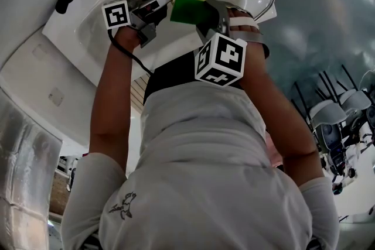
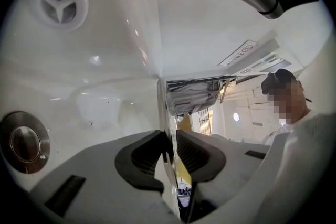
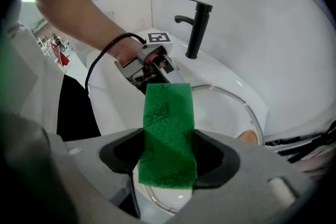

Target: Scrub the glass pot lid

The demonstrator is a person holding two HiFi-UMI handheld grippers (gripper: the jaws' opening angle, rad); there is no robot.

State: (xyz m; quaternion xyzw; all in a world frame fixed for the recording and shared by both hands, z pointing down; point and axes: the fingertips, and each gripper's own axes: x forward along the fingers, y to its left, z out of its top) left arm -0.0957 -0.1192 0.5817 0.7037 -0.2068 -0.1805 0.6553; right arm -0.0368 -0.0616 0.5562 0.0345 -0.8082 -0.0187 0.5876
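Scrub step at its start: left tool (image 2: 172, 147) pinched narrow on rim of glass pot lid (image 3: 223, 110) in white sink (image 1: 88, 38), right tool (image 3: 168, 160) clamped on green scouring pad (image 3: 168, 113) above the glass; next, probably press pad down and rub, rim held steady.

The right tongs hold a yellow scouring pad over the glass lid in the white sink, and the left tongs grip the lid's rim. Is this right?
Only the colour is wrong: the right gripper view shows a green scouring pad, not yellow. The right tongs do hold it over the glass lid in the white sink, and the left tongs grip the lid's rim.
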